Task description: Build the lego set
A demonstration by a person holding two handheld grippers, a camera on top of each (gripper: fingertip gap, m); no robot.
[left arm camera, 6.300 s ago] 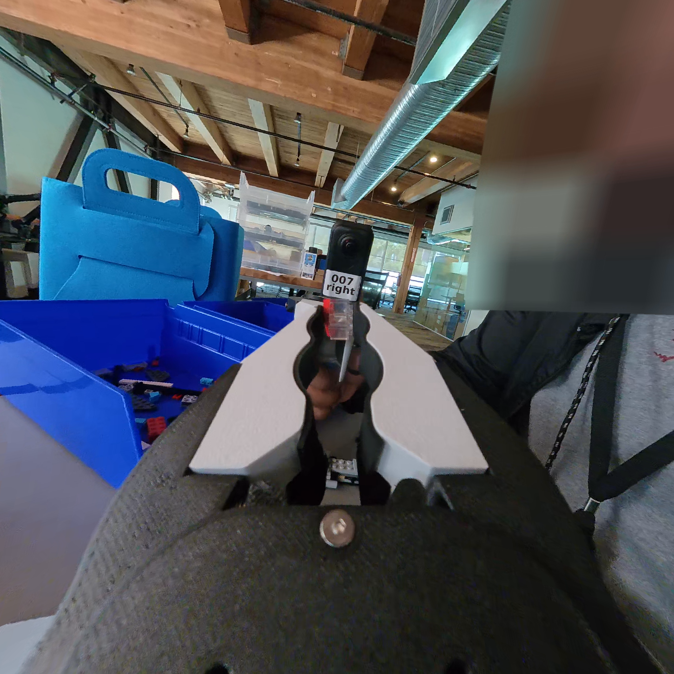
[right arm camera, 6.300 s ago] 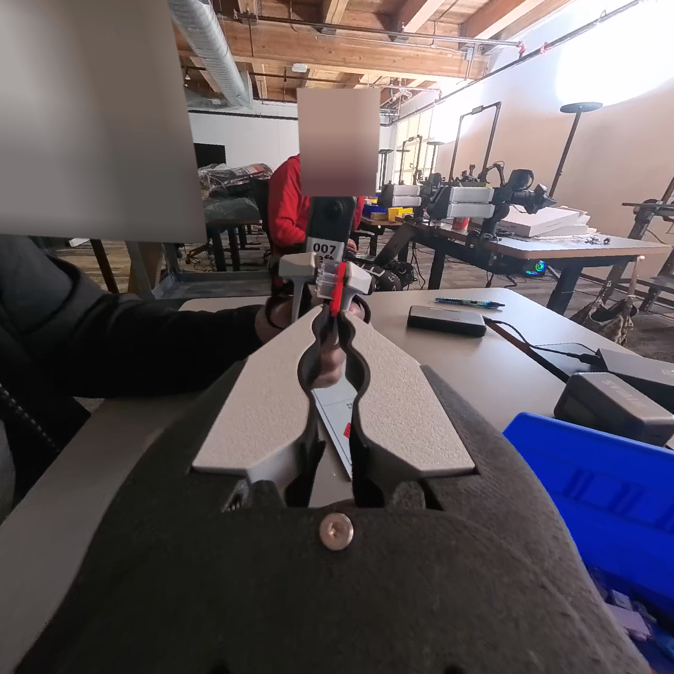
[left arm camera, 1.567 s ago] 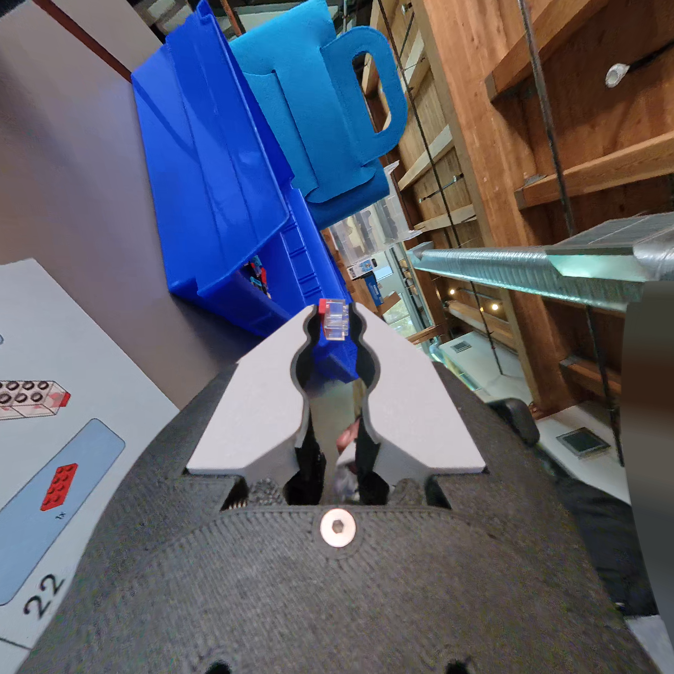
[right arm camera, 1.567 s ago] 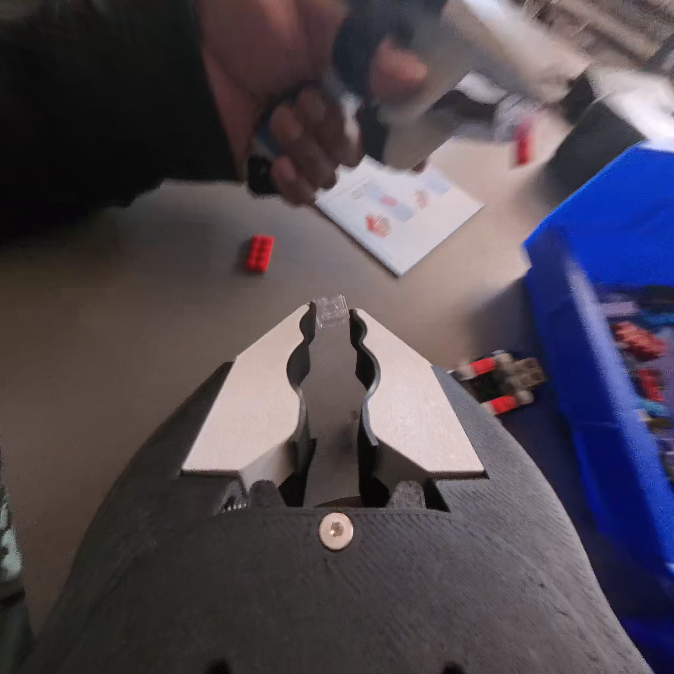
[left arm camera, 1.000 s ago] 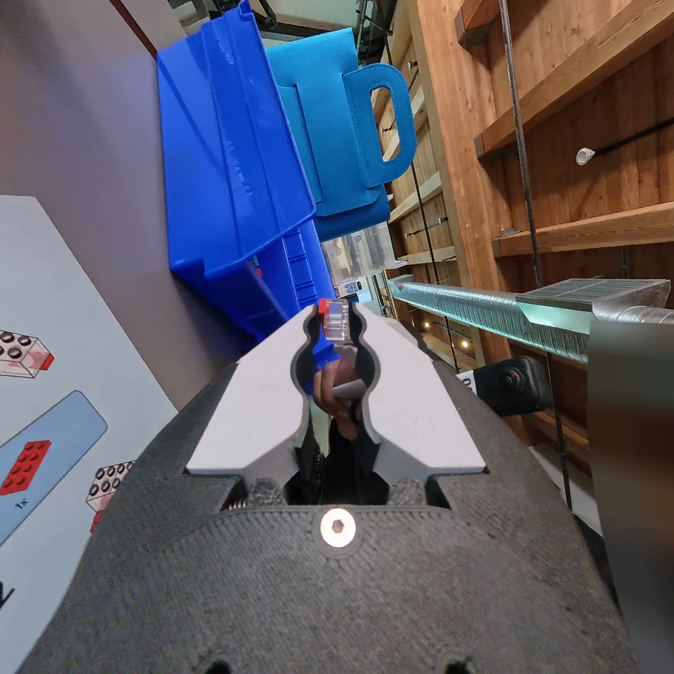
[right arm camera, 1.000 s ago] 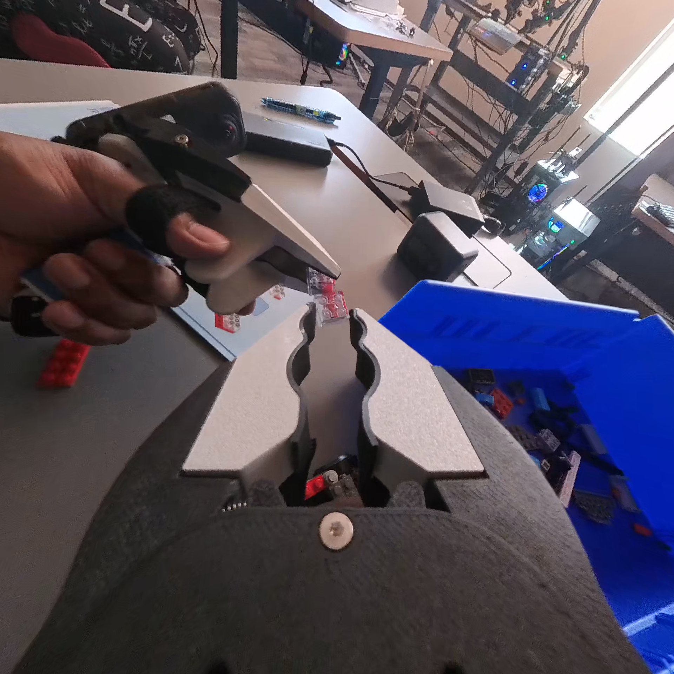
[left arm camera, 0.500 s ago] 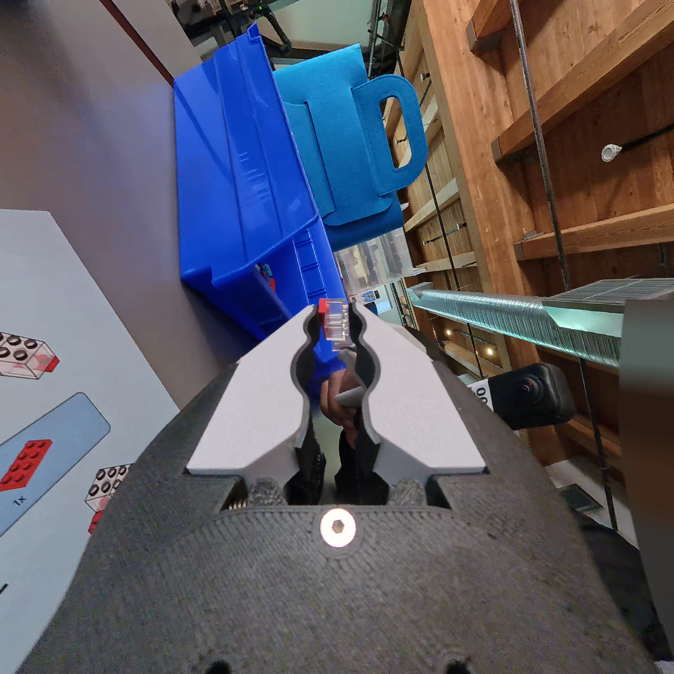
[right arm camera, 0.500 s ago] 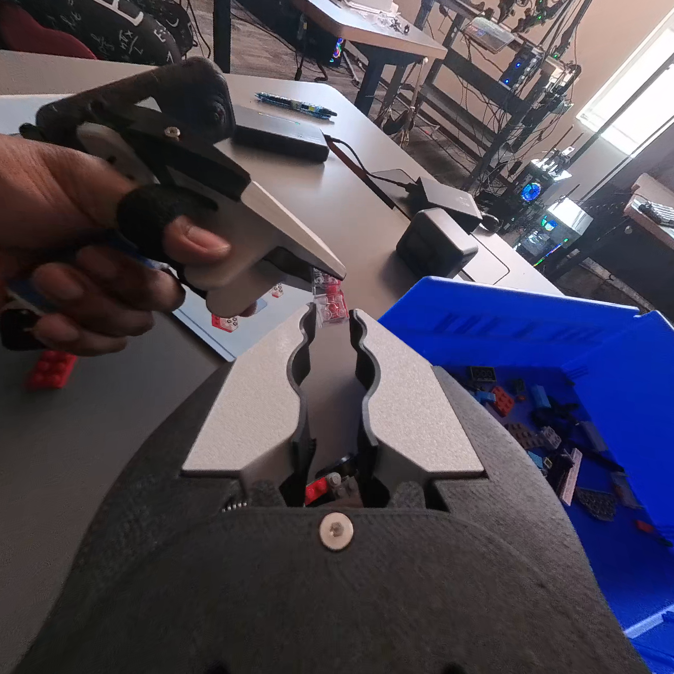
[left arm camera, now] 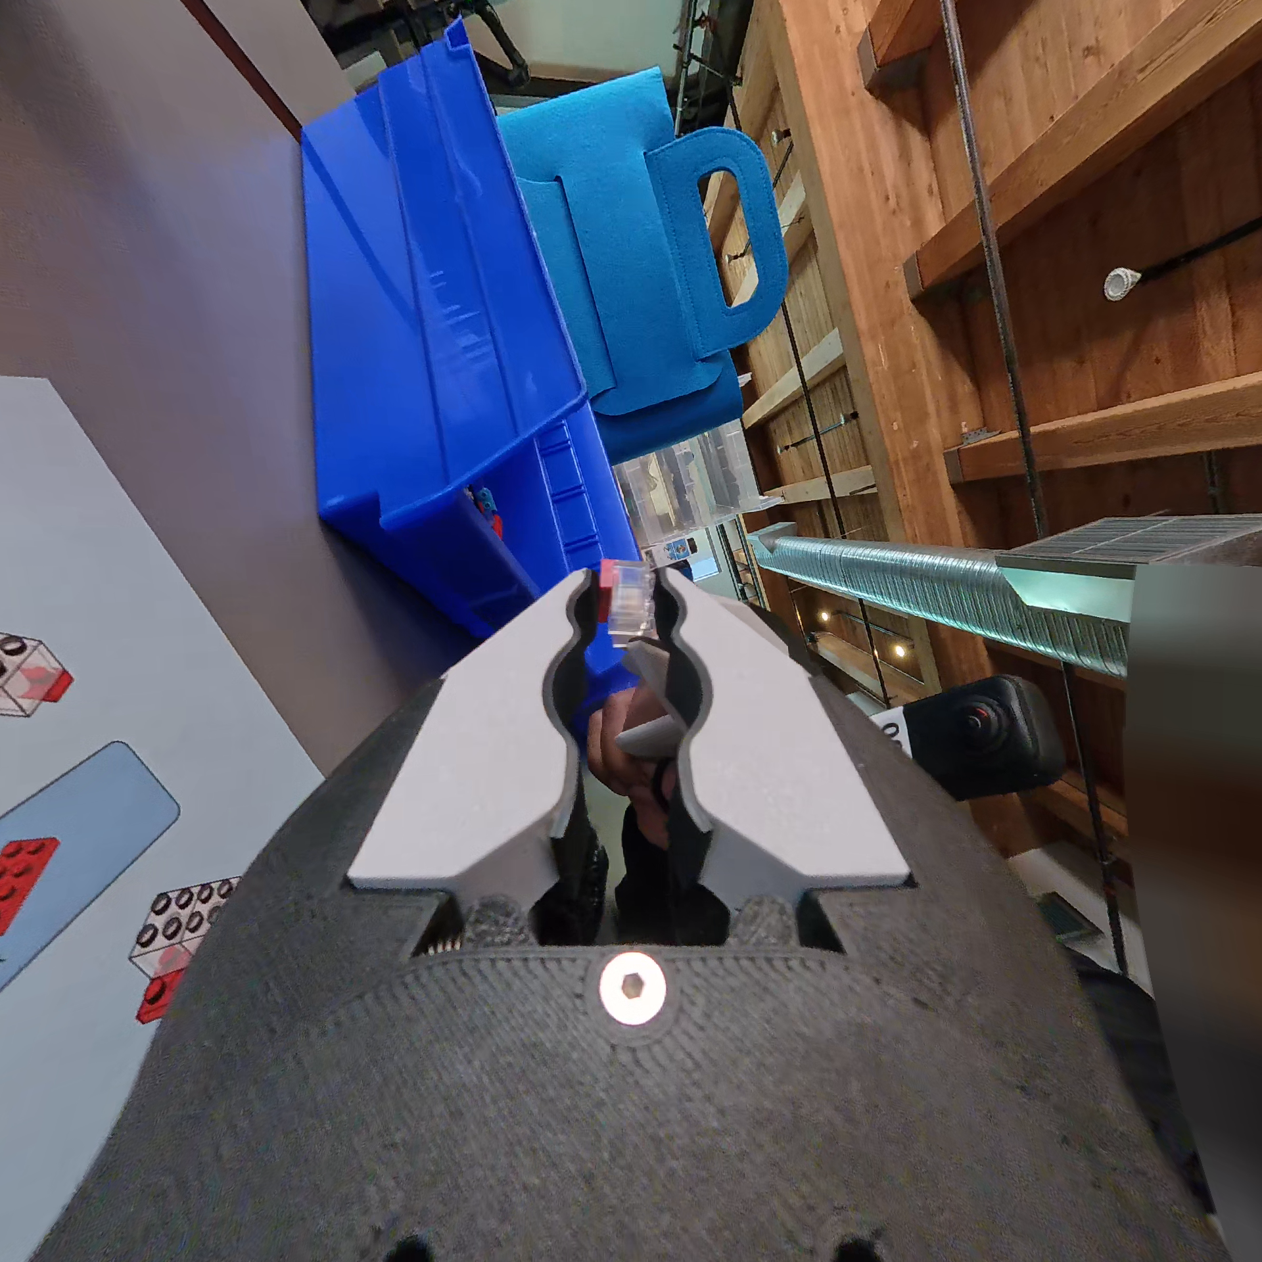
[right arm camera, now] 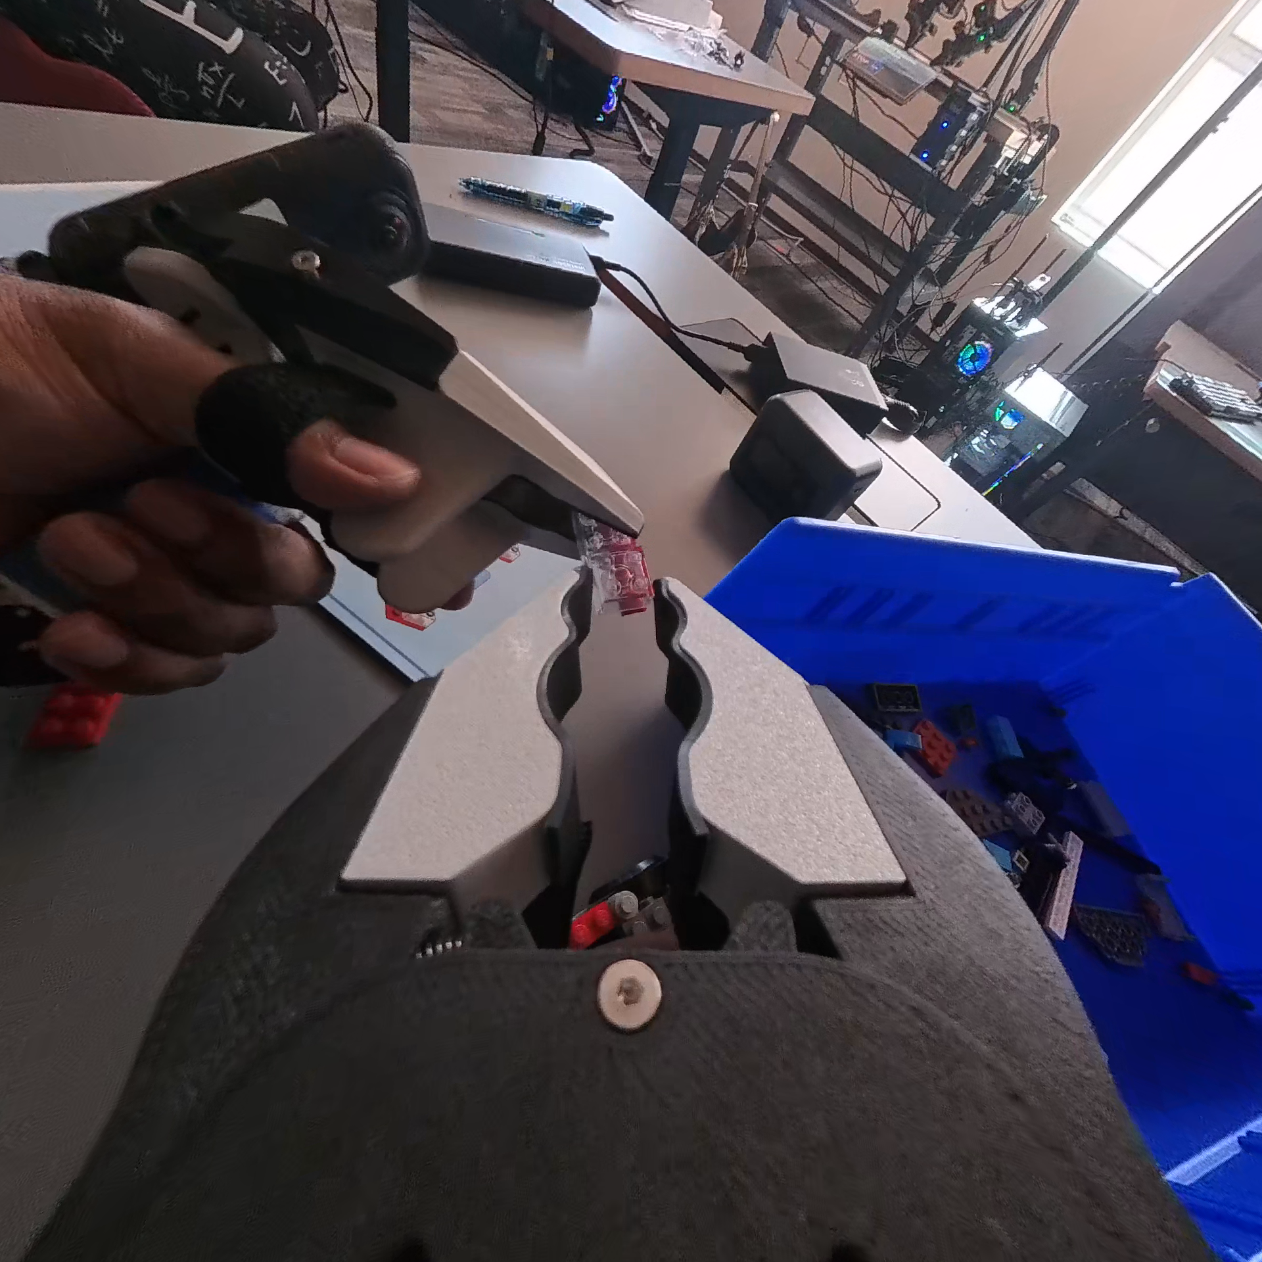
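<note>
Your left hand-held gripper [left arm camera: 628,601] is clamped on a small stack of clear bricks with a red piece [left arm camera: 627,595] at its side, held in the air above the grey worktop [left arm camera: 157,287]. In the right wrist view that same left hand-held gripper [right arm camera: 601,529], gripped by your hand [right arm camera: 136,492], brings the clear-and-red stack [right arm camera: 618,570] right up to the tips of your right hand-held gripper [right arm camera: 620,591], whose fingers stand apart with the stack at the mouth of the gap; whether a clear piece sits between them cannot be told. An open instruction booklet [left arm camera: 102,614] lies on the worktop beneath the left hand-held gripper, and the blue parts bin [left arm camera: 423,328] stands beside it with a blue felt bag [left arm camera: 635,259] behind. From the right side the blue parts bin [right arm camera: 1024,614] shows loose bricks [right arm camera: 990,772] scattered inside. A red brick [right arm camera: 72,717] rests on the worktop below your hand, and a partly built red, grey and black model [right arm camera: 618,912] shows through the gap at the base of the right fingers. A flat black device [right arm camera: 505,263] and a black box [right arm camera: 802,454] sit farther back.
</note>
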